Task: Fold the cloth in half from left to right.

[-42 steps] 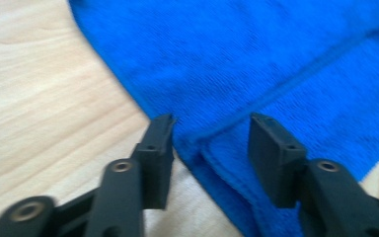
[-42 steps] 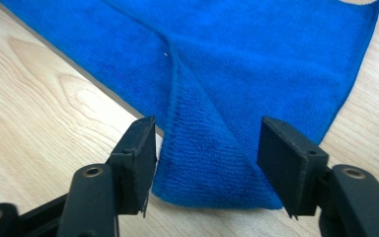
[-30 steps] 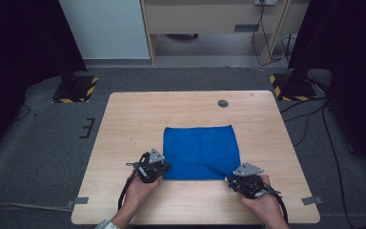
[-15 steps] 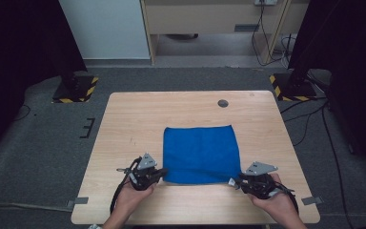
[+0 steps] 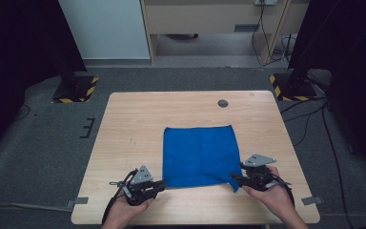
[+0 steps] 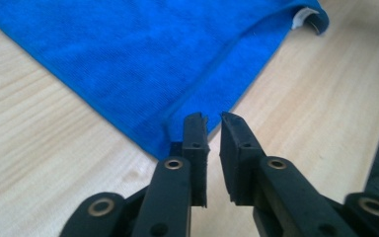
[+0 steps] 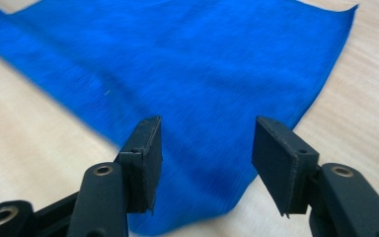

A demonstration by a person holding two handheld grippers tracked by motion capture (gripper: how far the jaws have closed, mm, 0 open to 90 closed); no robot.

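A blue cloth (image 5: pixel 198 155) lies spread flat on the wooden table (image 5: pixel 133 124). My left gripper (image 5: pixel 163 184) sits at the cloth's near left corner. In the left gripper view its jaws (image 6: pixel 213 121) have just been opening and stand a narrow gap apart, with nothing between them; the cloth (image 6: pixel 153 54) begins just past the tips. My right gripper (image 5: pixel 233 179) is at the near right corner. Its jaws (image 7: pixel 207 123) have also been opening and stand wide apart above the cloth (image 7: pixel 187 64), not pressing on it.
A small round dark grommet (image 5: pixel 223 103) is set in the table near its far edge. Two stand bases with yellow-black stripes (image 5: pixel 76 89) (image 5: pixel 290 86) rest on the grey floor beyond the table. The cloth's far corner curls up and shows a white label (image 6: pixel 301 17).
My left gripper has drawn back toward the table's near edge, off the cloth's corner. My right gripper has shifted a little to the right. The cloth lies where it was.
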